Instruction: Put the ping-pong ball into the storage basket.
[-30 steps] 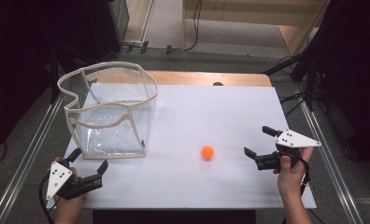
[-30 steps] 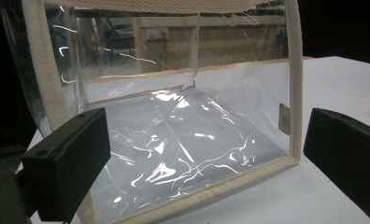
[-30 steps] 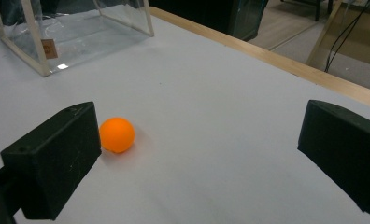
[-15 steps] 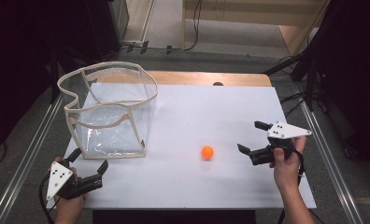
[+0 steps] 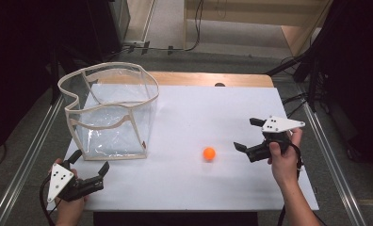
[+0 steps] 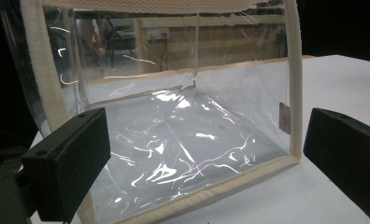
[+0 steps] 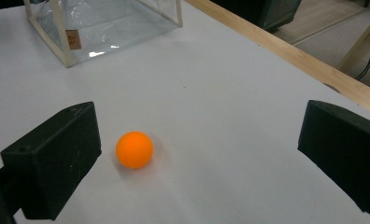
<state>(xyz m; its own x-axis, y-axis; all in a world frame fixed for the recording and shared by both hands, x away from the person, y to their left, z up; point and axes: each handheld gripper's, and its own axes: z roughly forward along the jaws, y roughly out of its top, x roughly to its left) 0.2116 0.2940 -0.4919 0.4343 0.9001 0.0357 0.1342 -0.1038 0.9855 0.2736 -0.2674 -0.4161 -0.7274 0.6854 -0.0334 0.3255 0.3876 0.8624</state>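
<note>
A small orange ball [image 5: 209,153] lies on the white table [image 5: 198,103], right of centre. My right gripper [image 5: 248,134] is open just to the right of the ball, jaws pointing left at it. In the right gripper view the ball [image 7: 134,149] rests on the table close to the left jaw, inside the wide gap of the gripper [image 7: 197,154], untouched. A clear plastic bag with cream fabric edging [image 5: 111,113] stands open at the table's left. My left gripper [image 5: 90,161] is open at the front left corner, and in its own view [image 6: 202,163] it faces the bag [image 6: 183,140].
A wooden strip [image 5: 208,79] runs along the table's far edge. Metal rails [image 5: 24,155] flank the table on both sides. Cables [image 5: 297,99] lie on the floor to the right. Bare white tabletop lies between bag and ball.
My right gripper has moved left across the table, closer to the orange ball. The left gripper, the ball and the bag have stayed put.
</note>
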